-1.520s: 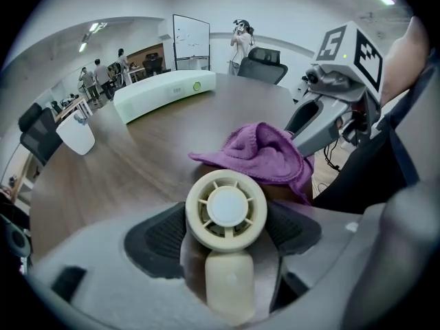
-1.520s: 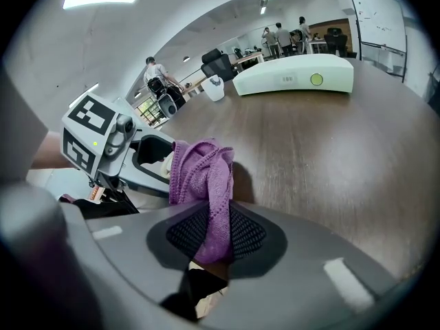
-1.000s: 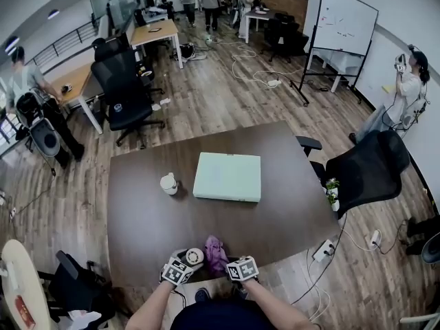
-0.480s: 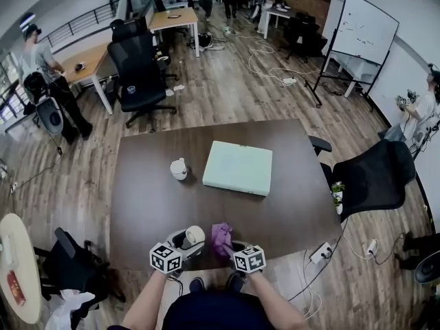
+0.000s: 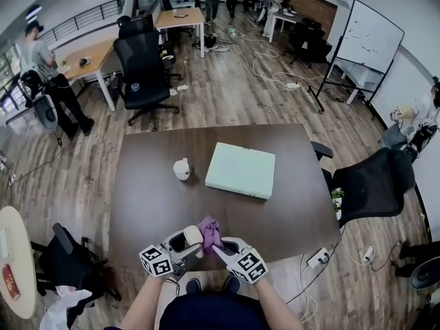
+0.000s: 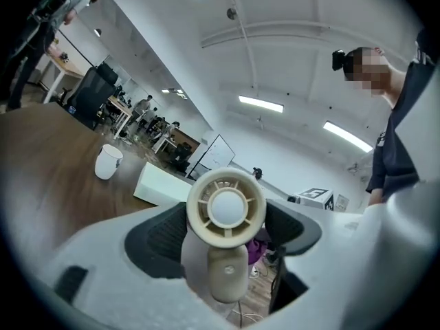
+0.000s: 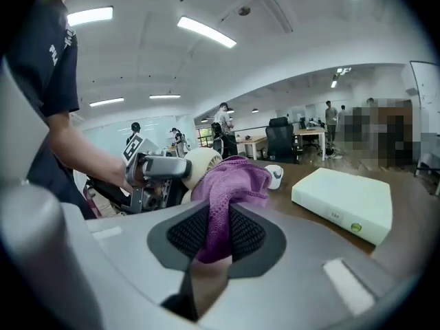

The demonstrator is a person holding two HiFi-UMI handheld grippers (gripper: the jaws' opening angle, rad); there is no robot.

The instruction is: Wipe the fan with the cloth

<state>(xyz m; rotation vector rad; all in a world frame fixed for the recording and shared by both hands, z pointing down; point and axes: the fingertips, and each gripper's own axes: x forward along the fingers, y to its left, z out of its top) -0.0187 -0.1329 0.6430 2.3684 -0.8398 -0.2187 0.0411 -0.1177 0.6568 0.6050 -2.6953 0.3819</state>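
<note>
**A:** Fan position?
**B:** On the near side of the pale box, over the tabletop edge. The left tool has its jaws clamped on the fan's stem, which is clear only in its own view.
**A:** Cloth?
**B:** Just beside the fan. The right tool view shows its jaws pinching the purple cloth.

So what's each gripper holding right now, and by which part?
The left gripper clamps the fan by the sides of its round head. The right gripper pinches the purple cloth by one end.
</note>
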